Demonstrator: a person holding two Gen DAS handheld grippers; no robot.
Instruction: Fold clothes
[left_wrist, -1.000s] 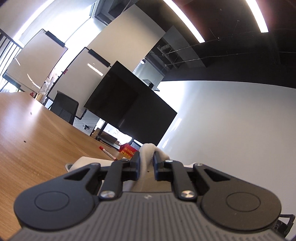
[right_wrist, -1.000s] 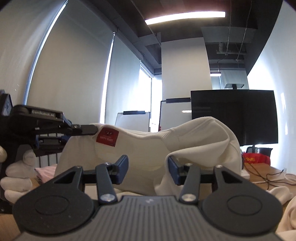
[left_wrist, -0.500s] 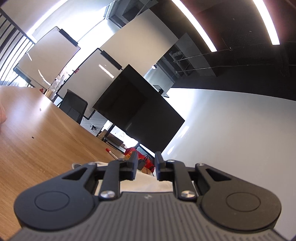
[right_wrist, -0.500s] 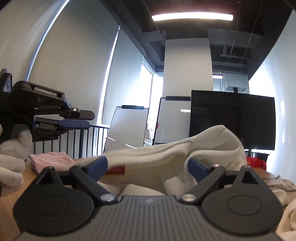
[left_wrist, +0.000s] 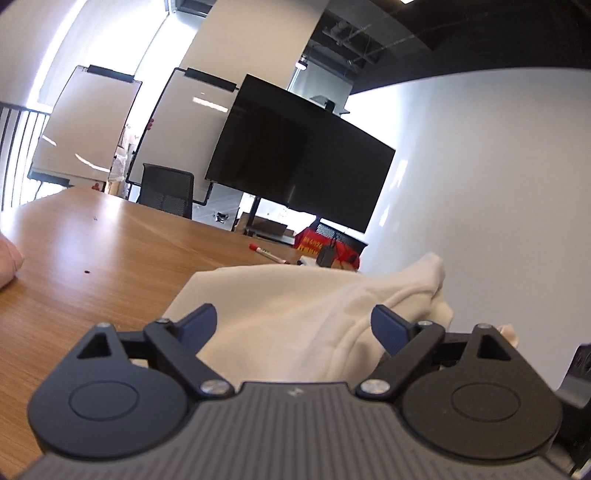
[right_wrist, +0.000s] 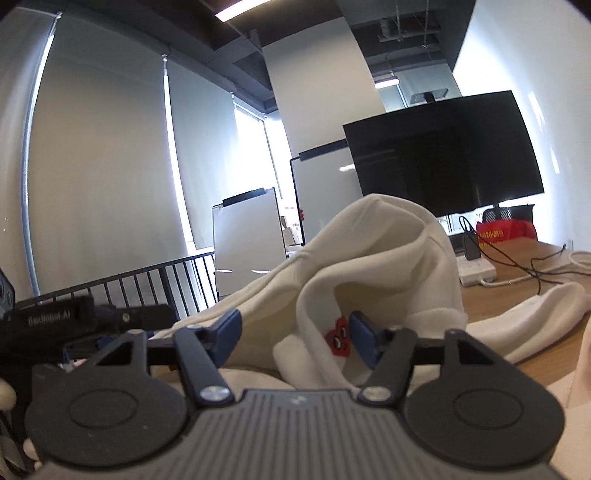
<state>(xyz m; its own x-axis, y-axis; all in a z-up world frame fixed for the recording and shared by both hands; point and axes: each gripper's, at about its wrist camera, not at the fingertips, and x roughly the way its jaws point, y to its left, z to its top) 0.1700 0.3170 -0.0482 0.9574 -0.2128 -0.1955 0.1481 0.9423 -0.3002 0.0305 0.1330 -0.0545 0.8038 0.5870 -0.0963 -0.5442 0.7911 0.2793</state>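
Closest in the left wrist view, the left hand-held gripper (left_wrist: 293, 325) has its blue-padded fingers (left_wrist: 197, 321) spread wide and released, grasping nothing. Just beyond them a cream sweatshirt (left_wrist: 295, 295) lies heaped on the wooden counter (left_wrist: 92, 251), its ribbed edge bunched toward the right. Further along the counter sit a red-capped marker (left_wrist: 267, 253) and a red bag (left_wrist: 325, 245), with a black office chair (left_wrist: 166, 194), two whiteboards and a large dark screen (left_wrist: 299, 158) behind.

From the right wrist view, the right hand-held gripper (right_wrist: 293, 332) is likewise spread apart, its pads on either side of a raised fold of the same sweatshirt (right_wrist: 369, 258) without clenching it. A small red heart patch (right_wrist: 337, 336) shows on the cloth beside the right pad. At the left edge is the other gripper's black body, in a white-gloved hand (right_wrist: 7, 395). Further off, cables (right_wrist: 517, 254) and a white power strip (right_wrist: 476, 271) lie on the counter before the screen.
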